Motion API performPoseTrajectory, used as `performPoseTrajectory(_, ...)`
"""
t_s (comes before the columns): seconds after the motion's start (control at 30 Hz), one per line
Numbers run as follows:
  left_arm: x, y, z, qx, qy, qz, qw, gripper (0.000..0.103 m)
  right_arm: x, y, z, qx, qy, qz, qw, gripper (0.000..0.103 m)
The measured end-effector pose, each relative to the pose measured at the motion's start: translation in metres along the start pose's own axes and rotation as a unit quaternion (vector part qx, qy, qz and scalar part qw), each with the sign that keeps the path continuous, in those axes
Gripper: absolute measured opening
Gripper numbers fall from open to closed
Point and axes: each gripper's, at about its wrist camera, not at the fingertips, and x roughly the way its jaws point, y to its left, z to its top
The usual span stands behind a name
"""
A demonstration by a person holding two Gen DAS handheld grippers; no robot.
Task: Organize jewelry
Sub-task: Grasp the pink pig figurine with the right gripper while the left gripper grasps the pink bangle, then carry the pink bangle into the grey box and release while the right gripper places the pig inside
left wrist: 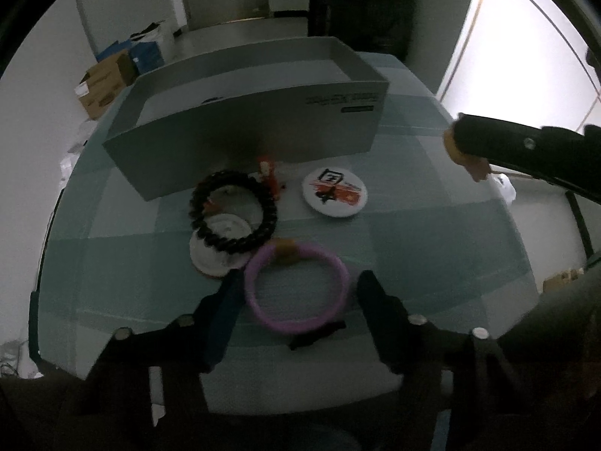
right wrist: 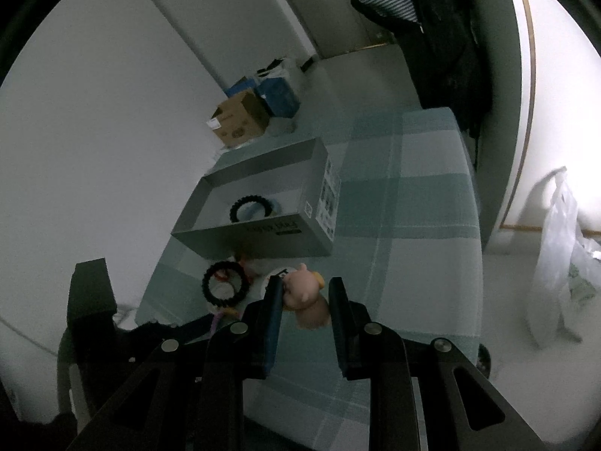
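Dim room, checked teal cloth over the desk (left wrist: 432, 233), and a grey open box (left wrist: 263, 127) sitting at the far side with one black bead bracelet (right wrist: 251, 208) already lying inside it. Left gripper (left wrist: 296, 293) hangs over the purple ring bracelet (left wrist: 296, 289) at the near edge, jaws parted either side of it and not pressing on it as far as I can see, so it's not gripped yet. Right gripper (right wrist: 306, 297) is clenched on a little pink pig charm (right wrist: 304, 293), held up off the cloth to the right of the box. For the purple one I'd come straight down so one pad lands inside the hoop and one outside, pinching the band itself (squeezing across the whole ring looks likely to make it pop out sideways). Watch the orange knot bit (left wrist: 285, 250) on its far side, and the second black bead bracelet (left wrist: 234, 216) just beyond, which lies partly on a white disc (left wrist: 218, 251); they're close enough to get dragged along. There's also a round badge (left wrist: 334, 193) and a small red figure (left wrist: 268, 173) near the box wall, well clear of this grab. With the pig, I'd lift above the box rim before going over, then let go low inside so it doesn't bounce out.
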Motion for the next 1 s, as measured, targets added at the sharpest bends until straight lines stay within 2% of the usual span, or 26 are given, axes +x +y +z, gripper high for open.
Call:
performPoseTrajectory(0.5,-0.007,-0.003,0.000,-0.009,-0.002,-0.048,0.9988,0.047,-0.005,-0.004,0.000,0.012,-0.011,-0.003,1.000,0.023)
performPoseTrajectory(0.73,-0.030,0.002,0.006,-0.009,-0.042,-0.071,0.9966,0.047,-0.015,-0.008,0.004,0.021,-0.038,0.008,0.999,0.023)
performPoseTrajectory(1.0,-0.051,0.028,0.028,-0.051,-0.092,-0.102,0.9893,0.047,-0.020,0.002,0.016,0.018,-0.063,0.026,0.997,0.023)
